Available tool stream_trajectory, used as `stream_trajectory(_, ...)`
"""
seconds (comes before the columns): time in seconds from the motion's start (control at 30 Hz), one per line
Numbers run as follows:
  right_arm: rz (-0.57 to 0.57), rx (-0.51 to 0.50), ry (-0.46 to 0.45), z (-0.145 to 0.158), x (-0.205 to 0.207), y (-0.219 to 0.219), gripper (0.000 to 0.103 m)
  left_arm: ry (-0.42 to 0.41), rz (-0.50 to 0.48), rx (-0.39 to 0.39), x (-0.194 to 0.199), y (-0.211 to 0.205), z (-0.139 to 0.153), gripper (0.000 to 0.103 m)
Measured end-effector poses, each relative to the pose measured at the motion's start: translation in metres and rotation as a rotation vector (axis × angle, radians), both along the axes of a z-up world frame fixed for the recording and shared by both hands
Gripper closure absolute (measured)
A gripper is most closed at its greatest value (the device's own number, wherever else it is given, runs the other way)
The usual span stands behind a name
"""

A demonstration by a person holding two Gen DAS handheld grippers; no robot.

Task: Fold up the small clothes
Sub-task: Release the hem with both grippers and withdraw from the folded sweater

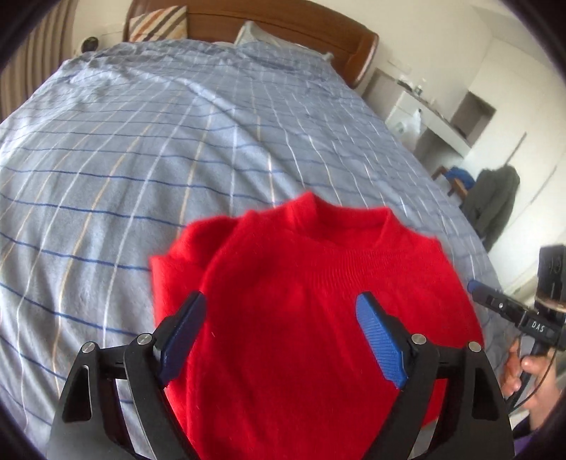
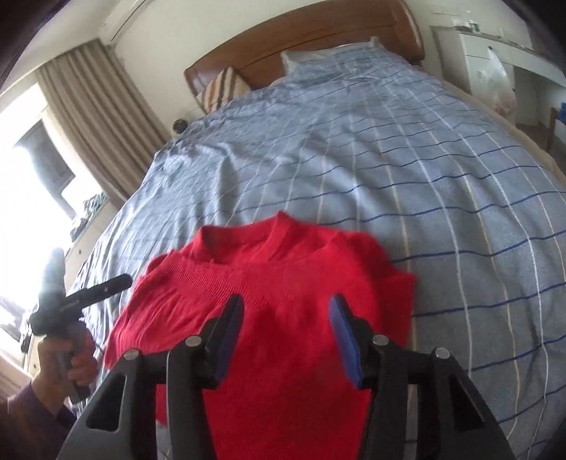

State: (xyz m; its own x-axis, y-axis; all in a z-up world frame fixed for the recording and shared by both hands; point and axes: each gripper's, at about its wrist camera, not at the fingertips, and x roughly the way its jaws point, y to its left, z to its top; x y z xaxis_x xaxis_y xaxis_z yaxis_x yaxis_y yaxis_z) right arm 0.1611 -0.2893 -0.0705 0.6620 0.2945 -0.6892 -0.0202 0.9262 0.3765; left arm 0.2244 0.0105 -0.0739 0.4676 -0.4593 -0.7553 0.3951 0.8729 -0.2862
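Note:
A red knit sweater [image 1: 300, 297] lies on the bed with its collar pointing at the headboard and its sleeves folded in; it also shows in the right wrist view [image 2: 283, 283]. My left gripper [image 1: 281, 300] hovers over the sweater's lower middle, jaws wide open and empty. My right gripper [image 2: 286, 308] hovers over the sweater too, jaws open and empty. The right gripper also shows at the right edge of the left wrist view [image 1: 475, 285], beside the sweater. The left gripper shows at the left of the right wrist view [image 2: 123, 279].
The bed is covered with a blue checked blanket [image 1: 159, 141]. Pillows [image 1: 155, 23] lean on the wooden headboard [image 1: 357, 53]. A white desk [image 1: 424, 113] and a chair with a dark coat [image 1: 491, 205] stand to the right. Curtains and a bright window [image 2: 42, 159] are to the left.

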Motion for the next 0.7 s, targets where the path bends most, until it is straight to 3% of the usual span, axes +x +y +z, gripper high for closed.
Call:
stream_trajectory(0.13,0.072,-0.15,0.134,-0.044,-0.019,0.03,0.045,-0.023,-0.017,0.201,-0.025,-0.004,-0.025,0.013)
stream_trajectory(0.2,0.036,-0.229,0.134,-0.049,-0.035,0.027,0.046,-0.036,0.019,0.2,-0.033,0.011,-0.016,0.013)
stream_trajectory(0.4,-0.076,-0.564,0.048,-0.005,-0.083,0.06,0.04,-0.096,0.058,0.182,-0.071,0.026,0.017,0.011)
stream_trajectory(0.7,-0.158,-0.66,0.003,0.032,-0.113,0.088,0.037,-0.133,0.073,0.193,-0.123,0.015,0.027,0.008)
